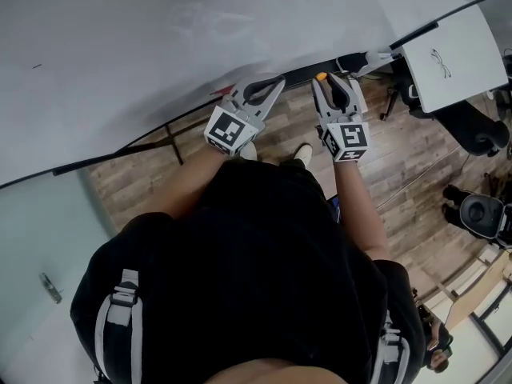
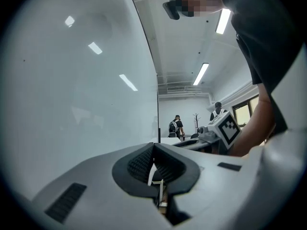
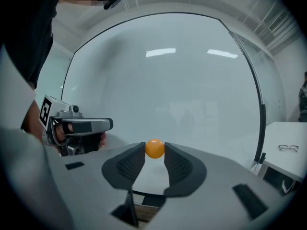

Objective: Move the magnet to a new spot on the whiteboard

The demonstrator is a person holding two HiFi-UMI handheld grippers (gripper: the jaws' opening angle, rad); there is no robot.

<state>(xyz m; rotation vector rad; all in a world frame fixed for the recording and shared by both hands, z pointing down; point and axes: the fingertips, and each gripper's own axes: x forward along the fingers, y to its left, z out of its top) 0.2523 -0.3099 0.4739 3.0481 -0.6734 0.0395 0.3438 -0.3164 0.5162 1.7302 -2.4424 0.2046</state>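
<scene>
Right gripper view shows the right gripper (image 3: 154, 154) with its jaws pinching the orange magnet (image 3: 154, 148) at their very tips, the whiteboard (image 3: 168, 85) just ahead. I cannot tell whether the magnet touches the board. With so shallow a hold, the grip looks best held firm while the magnet goes flat and square to a bare patch, letting go only once it sticks. The left gripper (image 2: 154, 147) has its jaws pressed together, empty.
</scene>
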